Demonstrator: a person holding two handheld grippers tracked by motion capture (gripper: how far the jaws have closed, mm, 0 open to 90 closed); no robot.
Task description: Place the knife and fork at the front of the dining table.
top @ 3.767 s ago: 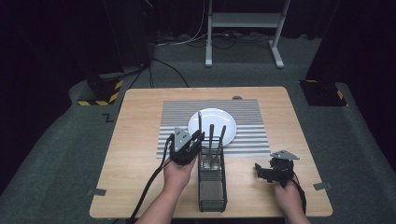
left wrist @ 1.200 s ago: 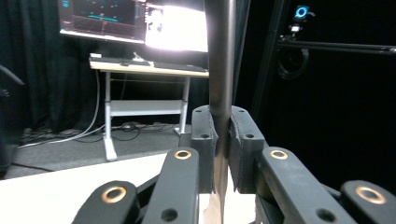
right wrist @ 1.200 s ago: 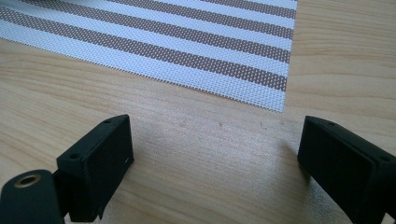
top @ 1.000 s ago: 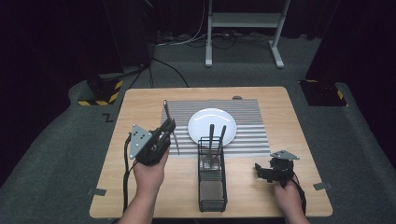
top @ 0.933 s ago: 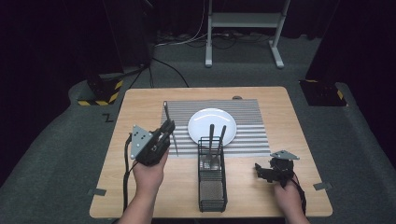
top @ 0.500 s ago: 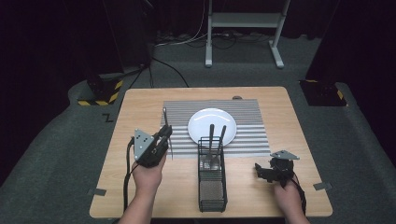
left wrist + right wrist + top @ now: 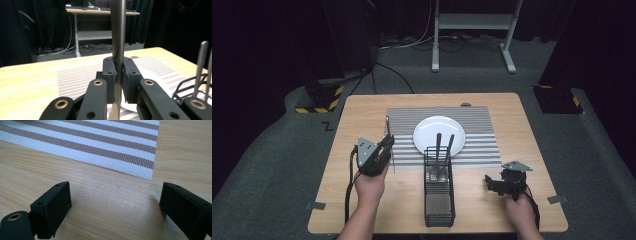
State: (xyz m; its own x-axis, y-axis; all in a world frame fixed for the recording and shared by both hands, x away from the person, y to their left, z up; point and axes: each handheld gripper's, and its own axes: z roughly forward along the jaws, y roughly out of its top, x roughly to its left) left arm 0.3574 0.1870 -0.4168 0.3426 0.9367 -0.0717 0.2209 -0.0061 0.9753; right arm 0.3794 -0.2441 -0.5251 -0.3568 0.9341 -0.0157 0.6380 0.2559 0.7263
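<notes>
Looks like you're about a third done setting the place: on the bench (image 7: 362, 115), plate (image 7: 432, 131) on the striped mat (image 7: 482, 145), two utensils left in the wire caddy (image 7: 439, 200). Your left claw (image 7: 384, 147) is clamped on a knife (image 7: 118, 35) at the mat's left edge; the left gripper view shows that grip up close. Right claw (image 7: 115, 202) sits wide apart, near right.

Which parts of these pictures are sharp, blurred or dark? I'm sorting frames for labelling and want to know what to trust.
High view: the table is evenly lit, the room around it near black. Left gripper view: the left gripper and the utensil it clamps are fairly sharp, the desk behind soft and dim. Right gripper view: the placemat weave is crisp, and the right gripper casts only faint shadows on the wood.
</notes>
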